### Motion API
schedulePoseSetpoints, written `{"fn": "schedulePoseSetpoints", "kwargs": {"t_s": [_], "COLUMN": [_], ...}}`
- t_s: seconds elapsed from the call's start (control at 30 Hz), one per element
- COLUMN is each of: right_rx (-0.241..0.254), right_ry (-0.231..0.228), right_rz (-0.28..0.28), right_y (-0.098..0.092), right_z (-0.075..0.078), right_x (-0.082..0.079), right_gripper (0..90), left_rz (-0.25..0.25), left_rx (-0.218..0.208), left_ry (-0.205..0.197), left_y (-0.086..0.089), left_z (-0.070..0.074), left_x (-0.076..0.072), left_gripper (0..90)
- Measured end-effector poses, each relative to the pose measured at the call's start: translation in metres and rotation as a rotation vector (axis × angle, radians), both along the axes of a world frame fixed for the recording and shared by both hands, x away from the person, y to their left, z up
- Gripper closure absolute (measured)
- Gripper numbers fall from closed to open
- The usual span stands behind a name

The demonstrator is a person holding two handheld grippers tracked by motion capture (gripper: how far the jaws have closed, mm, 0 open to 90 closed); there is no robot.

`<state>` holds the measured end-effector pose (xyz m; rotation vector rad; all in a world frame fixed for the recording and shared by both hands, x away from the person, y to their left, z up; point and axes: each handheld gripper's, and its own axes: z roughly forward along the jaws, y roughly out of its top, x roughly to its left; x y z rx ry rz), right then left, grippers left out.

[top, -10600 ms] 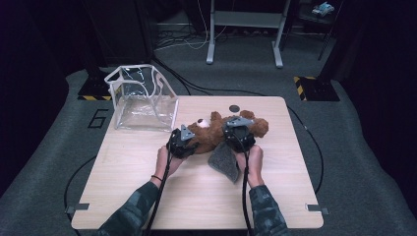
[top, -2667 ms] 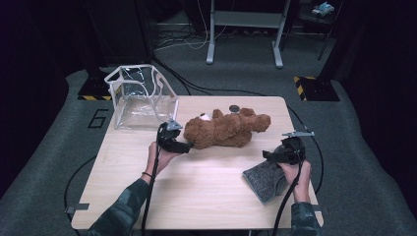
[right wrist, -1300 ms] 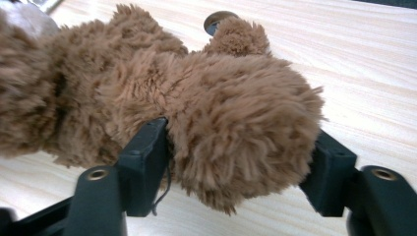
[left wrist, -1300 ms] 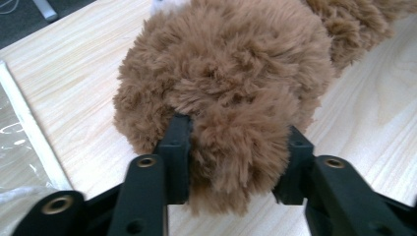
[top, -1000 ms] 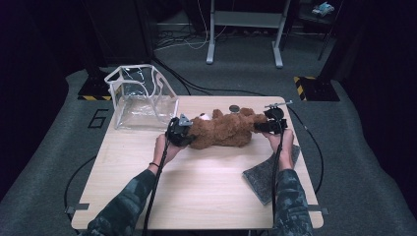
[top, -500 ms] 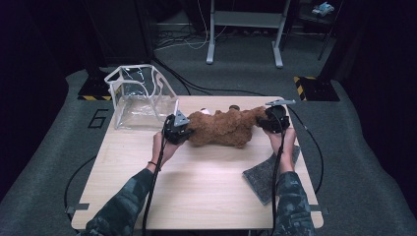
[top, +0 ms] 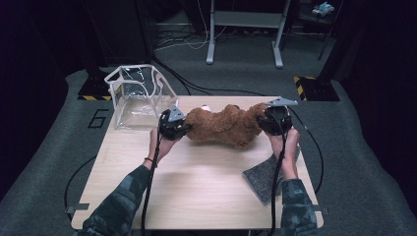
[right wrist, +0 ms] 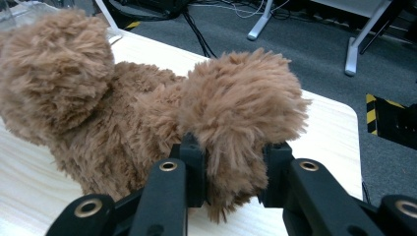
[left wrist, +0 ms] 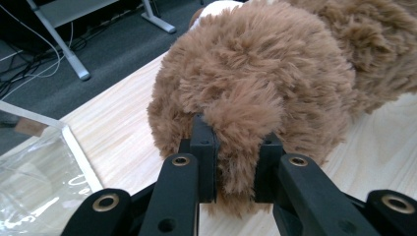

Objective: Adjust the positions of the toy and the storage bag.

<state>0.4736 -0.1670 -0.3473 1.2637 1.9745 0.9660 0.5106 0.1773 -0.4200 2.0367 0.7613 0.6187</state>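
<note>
Fingers (left wrist: 204, 162) of the left gripper (left wrist: 235, 167) are clamped on a tuft of fur at one end of the teddy bear (top: 223, 125), and fingers (right wrist: 193, 167) of the right gripper (right wrist: 231, 169) pinch a furry paw at its other end; in each gripper view the plush bulges out between the two black pads. Both sets closed in a little further within the last second and now hold firm.

Seen from the high view, the bear stretches between the left gripper (top: 173, 124) and the right gripper (top: 274, 119) over the far half of the table (top: 196, 187), roughly midway between the left and right edges. Its middle sags toward the wood; whether it touches cannot be told. A clear plastic box (top: 137, 96) stands at the far left corner, and a grey cloth (top: 268, 177) lies near the right edge, close to the person's right forearm.

The bear looks light, soft and floppy. It should not slip, since the long pile gives the pads plenty to bite, but a hold on fur alone may stretch or pull loose. A limb or an ear, with stuffing behind the fabric, is probably the safer place to grip, and holding both ends keeps the body from swinging.
</note>
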Motion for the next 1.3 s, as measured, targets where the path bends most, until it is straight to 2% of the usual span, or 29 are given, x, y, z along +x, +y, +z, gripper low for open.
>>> {"fn": "schedulePoseSetpoints", "kwargs": {"t_s": [0.17,0.37,0.57,0.6,0.67,0.7,0.87,0.9,0.97,1.07,1.13,1.17,1.23,1.3], "right_rx": [-0.004,-0.025,-0.034,-0.04,-0.028,-0.019,-0.006,0.001,0.012,0.04,0.049,0.062,0.064,0.074], "right_ry": [-0.016,-0.039,-0.033,-0.033,-0.022,-0.015,0.046,0.058,0.094,0.119,0.121,0.128,0.136,0.137], "right_rz": [-0.004,0.006,0.015,0.019,0.022,0.023,0.055,0.055,0.061,0.062,0.058,0.058,0.06,0.062], "right_y": [0.004,0.012,0.022,0.023,0.024,0.025,0.03,0.031,0.033,0.033,0.031,0.029,0.028,0.028], "right_z": [0.005,0.012,0.012,0.009,0.005,0.0,-0.027,-0.032,-0.043,-0.056,-0.057,-0.058,-0.059,-0.06], "right_x": [-0.011,-0.027,-0.042,-0.044,-0.047,-0.049,-0.058,-0.059,-0.059,-0.06,-0.061,-0.062,-0.063,-0.064], "right_gripper": [70.8,70.9,70.9,70.9,70.8,70.8,70.4,70.2,69.6,68.1,67.7,65.7,64.4,63.5], "left_rz": [-0.007,-0.004,0.003,0.0,0.005,0.006,0.016,0.02,0.026,0.041,0.051,0.071,0.075,0.07], "left_rx": [-0.002,0.012,0.025,0.049,0.058,0.076,0.111,0.128,0.128,0.093,0.083,0.073,0.029,0.027], "left_ry": [0.027,0.03,0.042,0.047,0.055,0.059,0.083,0.099,0.11,0.123,0.133,0.138,0.148,0.149], "left_y": [0.002,0.003,0.003,0.002,0.002,0.001,-0.001,-0.002,-0.002,0.003,0.006,0.01,0.013,0.015], "left_z": [0.005,0.007,0.006,0.006,0.003,0.0,-0.012,-0.02,-0.027,-0.029,-0.027,-0.022,-0.015,-0.007], "left_x": [0.005,0.011,0.018,0.021,0.024,0.026,0.033,0.036,0.036,0.035,0.034,0.031,0.026,0.019], "left_gripper": [77.4,77.7,77.7,77.8,77.8,77.7,77.6,77.3,76.4,69.9,58.5,51.9,39.4,34.9]}}
